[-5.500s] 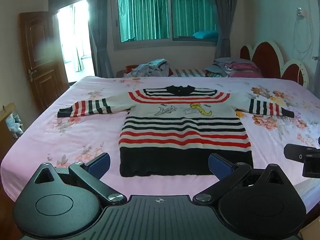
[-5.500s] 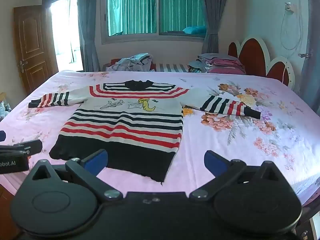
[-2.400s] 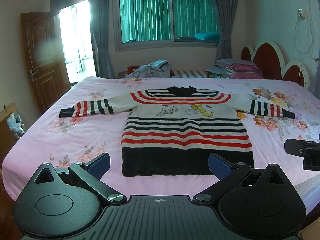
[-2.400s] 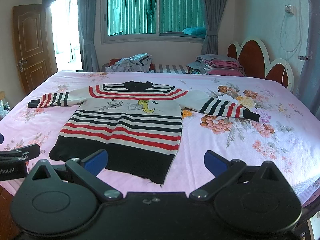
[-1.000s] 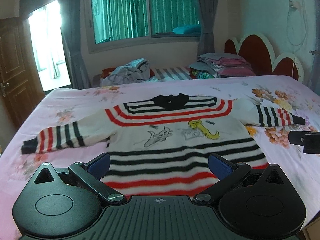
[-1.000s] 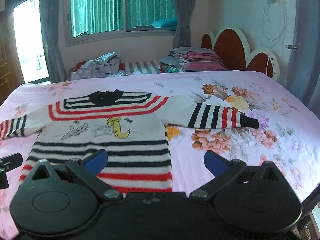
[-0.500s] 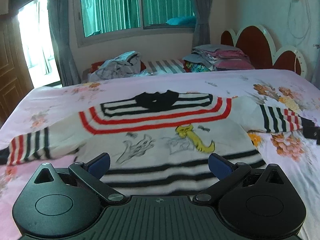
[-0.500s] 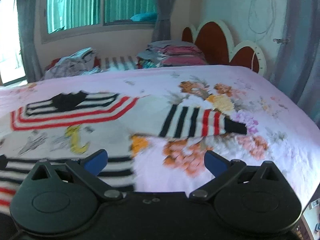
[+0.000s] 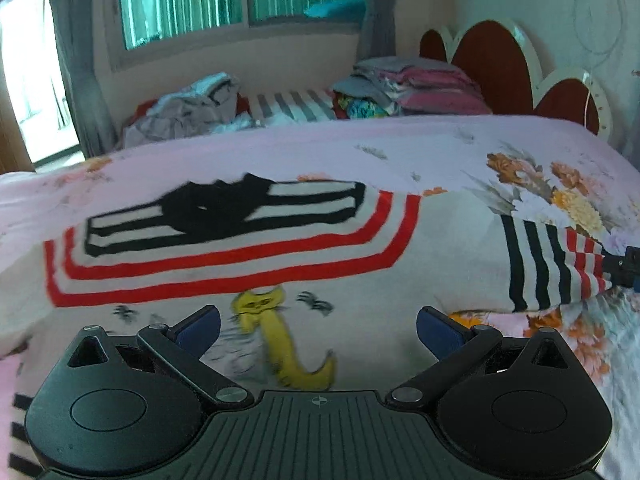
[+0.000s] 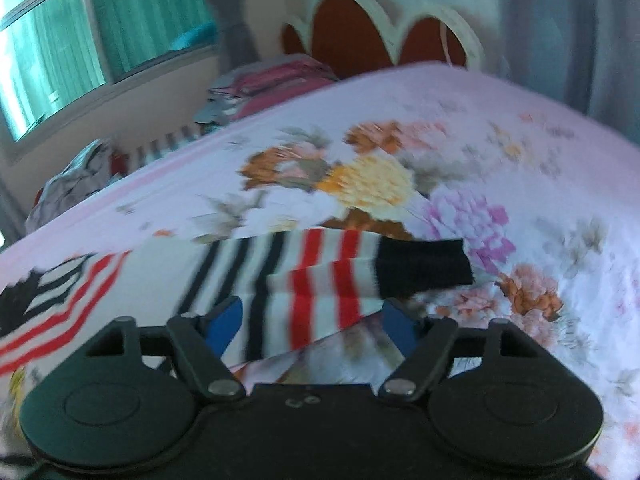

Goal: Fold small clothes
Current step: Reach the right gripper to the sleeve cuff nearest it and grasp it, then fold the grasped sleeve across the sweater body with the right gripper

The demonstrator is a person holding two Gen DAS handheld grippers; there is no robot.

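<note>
- The sweater [image 9: 248,240] lies flat on the bed [image 9: 460,140]
- Left gripper [image 9: 318,330] spread wide, holding nothing
- Right gripper [image 10: 310,318] has just been closing around the striped sleeve [image 10: 320,276], pads not yet pressing
- Risk: it pinches the bedsheet too

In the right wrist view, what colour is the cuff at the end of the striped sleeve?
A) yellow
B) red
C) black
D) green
C: the sleeve carries black and red stripes on white, and its cuff is plain black, lying on the flowered sheet.
</note>
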